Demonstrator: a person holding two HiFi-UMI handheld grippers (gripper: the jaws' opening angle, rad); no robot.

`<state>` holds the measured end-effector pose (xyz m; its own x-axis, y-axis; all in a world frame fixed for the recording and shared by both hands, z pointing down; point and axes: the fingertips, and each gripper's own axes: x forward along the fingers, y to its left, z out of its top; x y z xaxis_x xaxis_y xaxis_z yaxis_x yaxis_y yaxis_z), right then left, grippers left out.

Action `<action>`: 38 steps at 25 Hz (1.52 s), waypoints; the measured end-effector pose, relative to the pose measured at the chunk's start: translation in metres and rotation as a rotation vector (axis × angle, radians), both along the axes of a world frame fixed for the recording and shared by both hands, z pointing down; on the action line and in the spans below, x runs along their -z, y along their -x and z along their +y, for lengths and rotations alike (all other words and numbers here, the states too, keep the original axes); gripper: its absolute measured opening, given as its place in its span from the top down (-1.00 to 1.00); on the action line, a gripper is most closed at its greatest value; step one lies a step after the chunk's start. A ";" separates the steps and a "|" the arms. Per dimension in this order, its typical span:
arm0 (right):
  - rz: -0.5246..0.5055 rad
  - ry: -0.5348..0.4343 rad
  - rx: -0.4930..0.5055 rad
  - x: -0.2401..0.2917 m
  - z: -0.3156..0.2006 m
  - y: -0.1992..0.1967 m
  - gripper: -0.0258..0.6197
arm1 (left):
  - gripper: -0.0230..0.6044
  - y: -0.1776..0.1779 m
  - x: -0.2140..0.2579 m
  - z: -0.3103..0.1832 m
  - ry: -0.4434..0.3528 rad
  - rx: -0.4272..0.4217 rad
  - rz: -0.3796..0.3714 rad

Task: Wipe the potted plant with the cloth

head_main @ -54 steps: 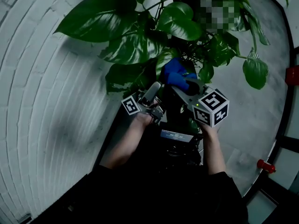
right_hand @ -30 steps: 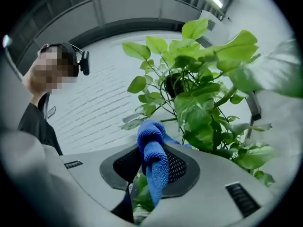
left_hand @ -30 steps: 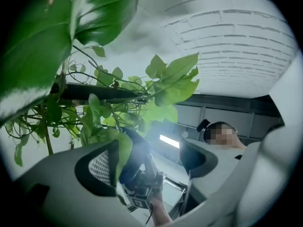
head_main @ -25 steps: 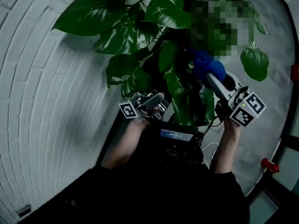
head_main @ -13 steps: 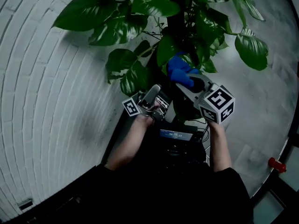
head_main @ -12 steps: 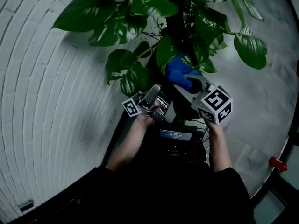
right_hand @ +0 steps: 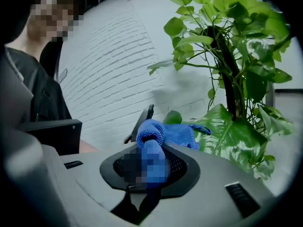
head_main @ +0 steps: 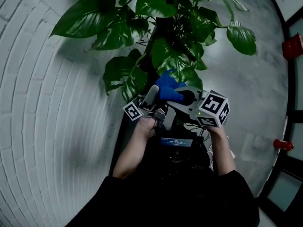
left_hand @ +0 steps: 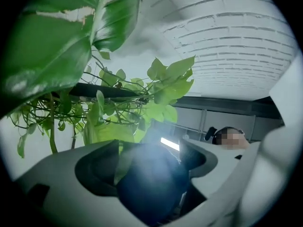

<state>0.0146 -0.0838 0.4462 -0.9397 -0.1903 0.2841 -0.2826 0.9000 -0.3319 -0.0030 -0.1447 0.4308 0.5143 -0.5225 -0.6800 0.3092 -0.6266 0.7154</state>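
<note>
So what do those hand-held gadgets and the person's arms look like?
The left gripper and right gripper are light grey moulded shells with black-lined jaws. Each carries a cube of black-and-white square markers. The person wears a dark top, forearms uncovered.

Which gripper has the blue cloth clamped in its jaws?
The right gripper: the blue cloth is bunched between its shut jaws, while the left gripper sits just beside it.

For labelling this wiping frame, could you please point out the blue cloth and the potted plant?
blue cloth (head_main: 166, 85): head view, on its bunched middle.
potted plant (head_main: 84, 19): head view, on its big upper-left leaf.
</note>
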 end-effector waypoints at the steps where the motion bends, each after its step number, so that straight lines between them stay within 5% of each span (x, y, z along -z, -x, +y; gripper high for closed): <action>1: -0.052 0.021 -0.020 0.008 0.002 -0.005 0.54 | -0.34 0.005 -0.002 0.000 0.005 0.011 0.007; 6: -0.348 -0.015 -0.233 0.079 -0.018 -0.071 0.54 | -0.34 0.024 -0.017 -0.014 0.047 0.080 0.021; 11: -0.208 -0.154 -0.448 0.096 -0.072 -0.127 0.54 | -0.34 0.032 -0.004 -0.029 0.030 0.128 -0.021; 15: -0.195 -0.160 -0.431 0.095 -0.106 -0.133 0.54 | -0.32 0.058 0.038 -0.013 0.027 0.209 -0.039; 18: -0.244 -0.163 -0.367 0.098 -0.126 -0.133 0.54 | -0.28 0.048 0.074 0.015 -0.049 0.219 -0.093; 22: -0.316 -0.153 -0.309 0.099 -0.148 -0.135 0.54 | -0.27 -0.030 0.079 0.026 -0.097 0.015 -0.114; 25: -0.279 -0.180 -0.295 0.093 -0.166 -0.137 0.54 | -0.27 -0.098 0.044 0.024 -0.040 -0.197 -0.143; 27: -0.235 -0.203 -0.295 0.087 -0.182 -0.138 0.54 | -0.31 -0.132 0.012 0.018 0.024 -0.246 -0.191; 29: -0.199 -0.210 -0.297 0.076 -0.198 -0.141 0.54 | -0.37 -0.143 -0.024 0.000 0.124 -0.177 -0.227; 32: -0.149 -0.209 -0.286 0.055 -0.215 -0.138 0.54 | -0.41 -0.112 -0.055 -0.026 0.235 0.091 -0.183; 34: -0.134 -0.207 -0.264 0.052 -0.218 -0.131 0.54 | -0.42 -0.091 -0.051 -0.033 0.185 0.225 -0.178; 38: -0.135 -0.306 -0.187 0.075 -0.215 -0.106 0.54 | -0.42 -0.069 -0.029 -0.044 0.094 0.344 -0.122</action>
